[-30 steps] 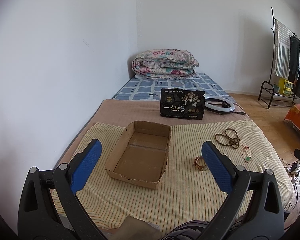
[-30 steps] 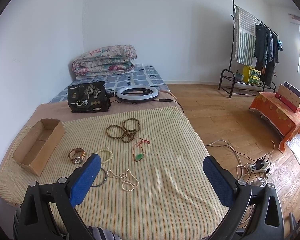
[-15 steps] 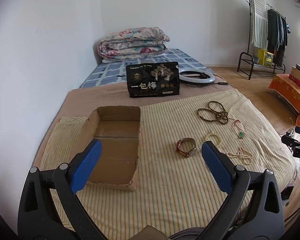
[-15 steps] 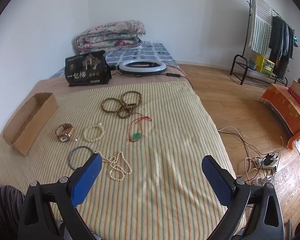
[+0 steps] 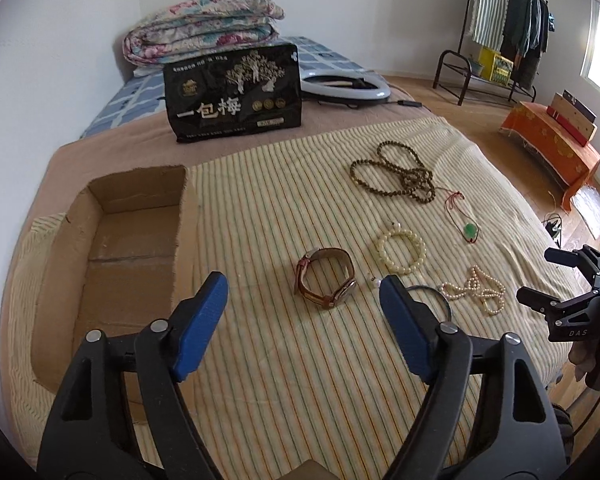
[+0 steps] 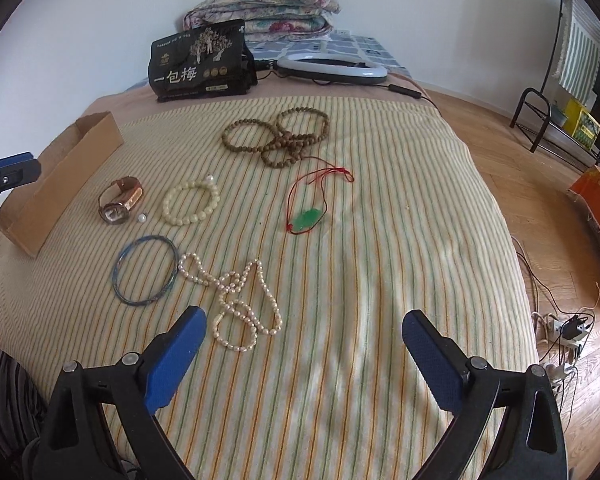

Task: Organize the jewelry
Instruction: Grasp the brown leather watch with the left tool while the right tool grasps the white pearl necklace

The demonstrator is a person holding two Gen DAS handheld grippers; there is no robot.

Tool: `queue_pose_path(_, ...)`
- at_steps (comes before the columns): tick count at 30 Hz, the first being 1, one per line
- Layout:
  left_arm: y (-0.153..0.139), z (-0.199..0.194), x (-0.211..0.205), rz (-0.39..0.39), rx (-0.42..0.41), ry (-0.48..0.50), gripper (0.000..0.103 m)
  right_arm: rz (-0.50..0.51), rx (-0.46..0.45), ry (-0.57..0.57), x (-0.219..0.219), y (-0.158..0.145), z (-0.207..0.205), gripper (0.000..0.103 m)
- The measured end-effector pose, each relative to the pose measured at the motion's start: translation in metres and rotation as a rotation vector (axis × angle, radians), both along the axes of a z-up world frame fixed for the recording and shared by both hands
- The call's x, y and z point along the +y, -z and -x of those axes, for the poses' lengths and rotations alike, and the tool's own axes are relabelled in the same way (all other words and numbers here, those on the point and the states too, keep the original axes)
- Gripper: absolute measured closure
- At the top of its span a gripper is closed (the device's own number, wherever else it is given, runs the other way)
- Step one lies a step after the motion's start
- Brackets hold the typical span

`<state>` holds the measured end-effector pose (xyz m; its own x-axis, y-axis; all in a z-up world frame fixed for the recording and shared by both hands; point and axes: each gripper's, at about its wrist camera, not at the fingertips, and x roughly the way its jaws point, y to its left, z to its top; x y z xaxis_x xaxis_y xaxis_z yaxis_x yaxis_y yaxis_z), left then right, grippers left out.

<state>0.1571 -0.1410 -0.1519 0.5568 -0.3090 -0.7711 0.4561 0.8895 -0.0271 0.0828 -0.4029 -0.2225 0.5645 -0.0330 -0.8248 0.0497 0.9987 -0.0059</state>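
Left gripper (image 5: 304, 292) closing, fingers empty, pointing at leather-strap wristwatch (image 5: 326, 282) lying mid-frame on striped bed cover (image 5: 260, 208). Right gripper (image 6: 302, 334) gaping wide, hovering beside pearl necklace (image 6: 236, 300), lower centre.

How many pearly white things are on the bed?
3, plus one loose pearl. The cream bracelet lies right of the watch; the long pearl strand is nearest, beside the blue bangle. None seems hidden.
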Motion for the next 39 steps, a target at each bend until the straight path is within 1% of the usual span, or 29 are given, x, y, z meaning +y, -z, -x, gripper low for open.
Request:
queue_pose_path(1, 0.007, -0.003, -0.006, -0.008, 0.017, 0.015, 0.036, -0.001, 0.006, -0.008, 0.001, 0.003, -0.002, 0.004)
queue_pose_path(3, 0.02, -0.007, -0.016, -0.027, 0.037, 0.043, 0.046, -0.013, 0.017, -0.025, 0.005, 0.01, -0.005, 0.008)
queue_pose_path(5, 0.031, -0.01, -0.027, -0.053, 0.042, 0.077, 0.048, -0.013, 0.029, -0.046, 0.009, 0.017, -0.01, 0.01)
queue_pose_path(7, 0.04, -0.014, -0.037, -0.076, 0.053, 0.104, 0.058, -0.004, 0.038, -0.059, 0.012, 0.022, -0.013, 0.011)
queue_pose_path(10, 0.05, -0.017, -0.045, -0.096, 0.067, 0.133, 0.064, -0.012, 0.048, -0.083, 0.016, 0.029, -0.018, 0.014)
queue_pose_path(12, 0.057, -0.02, -0.05, -0.11, 0.076, 0.145, 0.067, 0.003, 0.061, -0.093, 0.02, 0.034, -0.022, 0.015)
queue_pose_path(18, 0.073, -0.03, -0.054, -0.123, 0.109, 0.146, 0.068, 0.029, 0.073, -0.096, 0.023, 0.046, -0.03, 0.016)
queue_pose_path(21, 0.079, -0.033, -0.056, -0.126, 0.123, 0.153, 0.074, 0.026, 0.067, -0.09, 0.023, 0.047, -0.031, 0.019)
queue_pose_path(24, 0.085, -0.033, -0.059, -0.141, 0.125, 0.163, 0.075, 0.027, 0.06, -0.095, 0.023, 0.046, -0.029, 0.031)
queue_pose_path(26, 0.088, -0.033, -0.062, -0.148, 0.133, 0.167, 0.077, 0.021, 0.053, -0.096, 0.023, 0.044, -0.027, 0.047)
queue_pose_path(27, 0.091, -0.034, -0.062, -0.149, 0.139, 0.168, 0.082, 0.018, 0.051, -0.096, 0.022, 0.043, -0.026, 0.051)
queue_pose_path(28, 0.093, -0.034, -0.063, -0.149, 0.147, 0.171, 0.087, 0.018, 0.05, -0.095, 0.021, 0.043, -0.026, 0.057)
queue_pose_path(29, 0.095, -0.034, -0.063, -0.15, 0.146, 0.171, 0.088, 0.017, 0.05, -0.096, 0.021, 0.043, -0.025, 0.064)
queue_pose_path(30, 0.095, -0.033, -0.064, -0.15, 0.138, 0.169, 0.088, 0.015, 0.051, -0.097, 0.02, 0.042, -0.025, 0.067)
queue_pose_path(31, 0.095, -0.032, -0.064, -0.15, 0.132, 0.17, 0.089, 0.011, 0.052, -0.097, 0.019, 0.041, -0.025, 0.074)
queue_pose_path(32, 0.095, -0.032, -0.063, -0.148, 0.129, 0.17, 0.089, 0.007, 0.053, -0.096, 0.018, 0.041, -0.026, 0.084)
queue_pose_path(34, 0.095, -0.032, -0.062, -0.136, 0.13, 0.167, 0.09, -0.001, 0.057, -0.089, 0.015, 0.039, -0.026, 0.097)
queue_pose_path(39, 0.088, -0.031, -0.059, -0.118, 0.128, 0.154, 0.094, -0.022, 0.049, -0.089, 0.015, 0.033, -0.023, 0.098)
